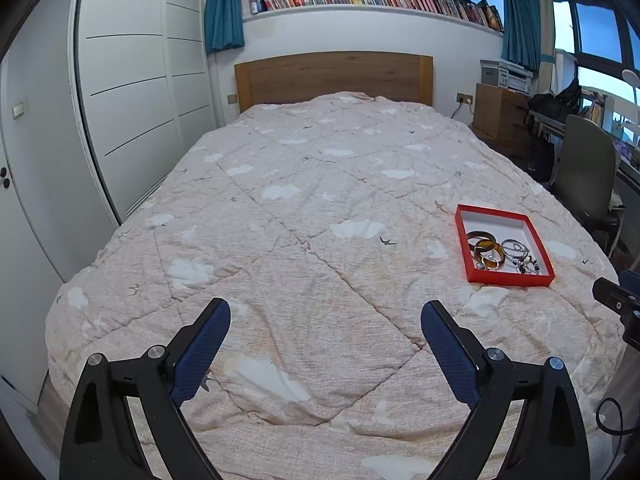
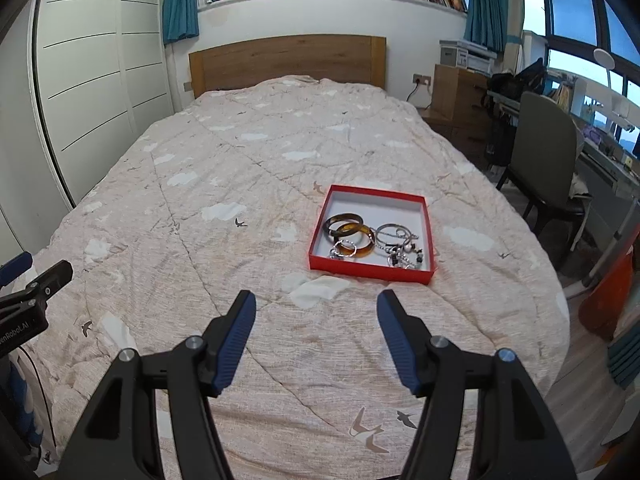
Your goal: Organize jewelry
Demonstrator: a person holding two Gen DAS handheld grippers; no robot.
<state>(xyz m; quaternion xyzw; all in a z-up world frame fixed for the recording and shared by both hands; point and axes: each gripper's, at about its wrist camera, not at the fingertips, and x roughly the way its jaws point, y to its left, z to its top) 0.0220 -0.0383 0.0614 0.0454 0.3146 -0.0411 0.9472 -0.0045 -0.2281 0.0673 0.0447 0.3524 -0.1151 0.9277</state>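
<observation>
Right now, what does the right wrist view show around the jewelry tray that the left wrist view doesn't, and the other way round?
Only the right wrist view: floor at the right of the bed with an orange object, and the left gripper's tip entering at the left edge.

Only the left wrist view: the closet door at far left, and the right gripper's tip at the right edge.

Both: the red tray on the quilt, holding amber bangles on its left and silver chains and beads on its right; the left gripper and right gripper open, holding nothing.

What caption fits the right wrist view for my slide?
Open right gripper hovers empty above the quilted bed, short of a red tray holding bangles and silver chains.
</observation>
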